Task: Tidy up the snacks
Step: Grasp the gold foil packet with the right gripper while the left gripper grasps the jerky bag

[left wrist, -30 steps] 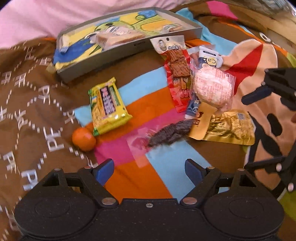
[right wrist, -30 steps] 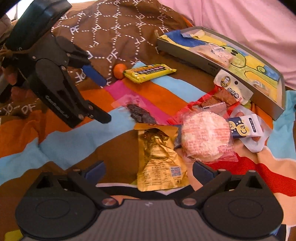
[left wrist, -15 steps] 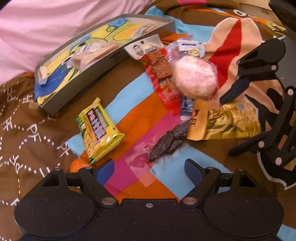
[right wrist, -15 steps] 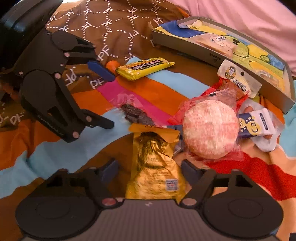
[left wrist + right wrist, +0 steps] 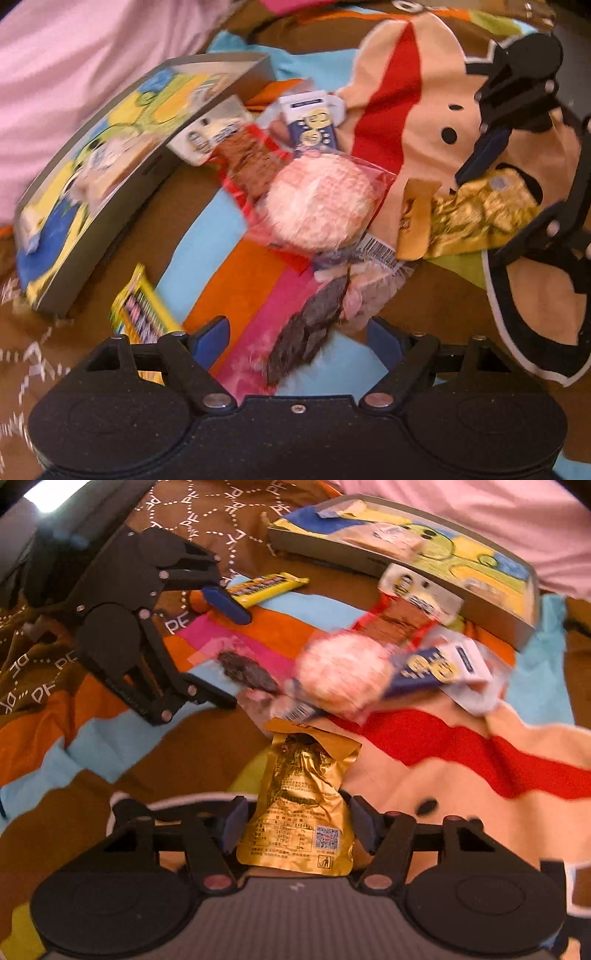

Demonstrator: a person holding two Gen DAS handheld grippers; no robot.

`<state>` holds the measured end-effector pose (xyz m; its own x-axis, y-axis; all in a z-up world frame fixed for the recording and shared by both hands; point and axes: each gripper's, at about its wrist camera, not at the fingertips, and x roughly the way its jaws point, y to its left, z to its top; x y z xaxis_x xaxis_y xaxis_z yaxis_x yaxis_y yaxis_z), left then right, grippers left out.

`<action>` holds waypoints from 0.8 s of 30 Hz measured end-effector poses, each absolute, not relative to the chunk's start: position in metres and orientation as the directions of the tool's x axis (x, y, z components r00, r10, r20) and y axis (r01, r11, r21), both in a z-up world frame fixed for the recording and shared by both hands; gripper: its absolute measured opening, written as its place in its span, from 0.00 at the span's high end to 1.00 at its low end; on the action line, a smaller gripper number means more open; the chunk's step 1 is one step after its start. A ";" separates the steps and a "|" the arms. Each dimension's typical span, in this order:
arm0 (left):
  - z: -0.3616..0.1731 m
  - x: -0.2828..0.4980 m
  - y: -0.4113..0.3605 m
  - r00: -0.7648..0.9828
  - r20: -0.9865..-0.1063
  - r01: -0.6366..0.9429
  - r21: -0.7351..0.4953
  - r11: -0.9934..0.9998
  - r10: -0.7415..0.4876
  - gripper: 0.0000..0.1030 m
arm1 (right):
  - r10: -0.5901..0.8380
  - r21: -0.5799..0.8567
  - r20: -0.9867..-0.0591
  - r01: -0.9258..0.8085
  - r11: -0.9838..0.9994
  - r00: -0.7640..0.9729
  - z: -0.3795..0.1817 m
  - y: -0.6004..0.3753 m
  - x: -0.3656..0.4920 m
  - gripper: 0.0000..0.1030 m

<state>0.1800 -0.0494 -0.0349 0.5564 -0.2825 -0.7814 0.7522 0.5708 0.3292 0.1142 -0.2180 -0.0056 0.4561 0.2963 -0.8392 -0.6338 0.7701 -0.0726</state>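
Under everything I work on lies a patchwork blanket [image 5: 92,738] in brown, orange, pink, light blue and cream with a red wave, with pale pink fabric [image 5: 92,55] behind it. At the far side sits a shallow grey tray [image 5: 491,616] with a yellow, blue and green cartoon lining; a pale wrapped snack [image 5: 388,541] lies inside it. My left gripper [image 5: 297,341] hangs low over the blanket with its jaws spread wide, and a dark dried snack in clear wrap [image 5: 310,325] lies on the pink stripe between its blue pads, touched by neither as far as I can see. My right gripper [image 5: 293,825] has its jaws narrowed around the lower part of a gold foil pouch [image 5: 303,805], a pad close on each side; whether they press the pouch I cannot tell. Beyond the pouch the snacks lie in a heap: a round pink-white cake in a clear bag [image 5: 343,675] on top, a red packet of brown biscuits [image 5: 395,624] between it and the tray, a white-topped packet [image 5: 417,590] leaning against the tray wall, and a blue and white packet with yellow circles [image 5: 439,664] beside the cake. A yellow wrapped bar [image 5: 266,587] lies apart near the tray's left end, and a small orange fruit [image 5: 195,600] beside it is partly hidden behind my left gripper's finger.
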 end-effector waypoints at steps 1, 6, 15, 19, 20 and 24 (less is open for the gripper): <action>-0.036 0.184 -0.052 0.541 -0.791 0.768 0.328 0.549 -0.284 0.19 | 0.295 -0.069 -0.840 -0.629 0.774 0.455 -0.006 -0.220 0.114 0.36; -0.037 0.206 -0.055 0.441 -0.851 0.815 0.246 0.524 -0.286 0.18 | 0.304 -0.058 -0.839 -0.629 0.775 0.452 -0.007 -0.224 0.114 0.36; -0.036 0.216 -0.046 0.332 -0.898 0.850 0.152 0.504 -0.289 0.23 | 0.310 -0.053 -0.838 -0.632 0.773 0.449 -0.007 -0.224 0.116 0.36; -0.035 0.213 -0.047 0.321 -0.909 0.826 0.131 0.549 -0.267 0.31 | 0.307 -0.049 -0.840 -0.626 0.778 0.448 -0.007 -0.223 0.117 0.35; -0.035 0.212 -0.048 0.319 -0.912 0.818 0.127 0.560 -0.258 0.34 | 0.306 -0.048 -0.840 -0.625 0.779 0.448 -0.007 -0.223 0.117 0.35; -0.031 0.207 -0.050 0.283 -0.927 0.778 0.073 0.624 -0.245 0.47 | 0.304 -0.051 -0.839 -0.622 0.781 0.451 -0.006 -0.224 0.118 0.35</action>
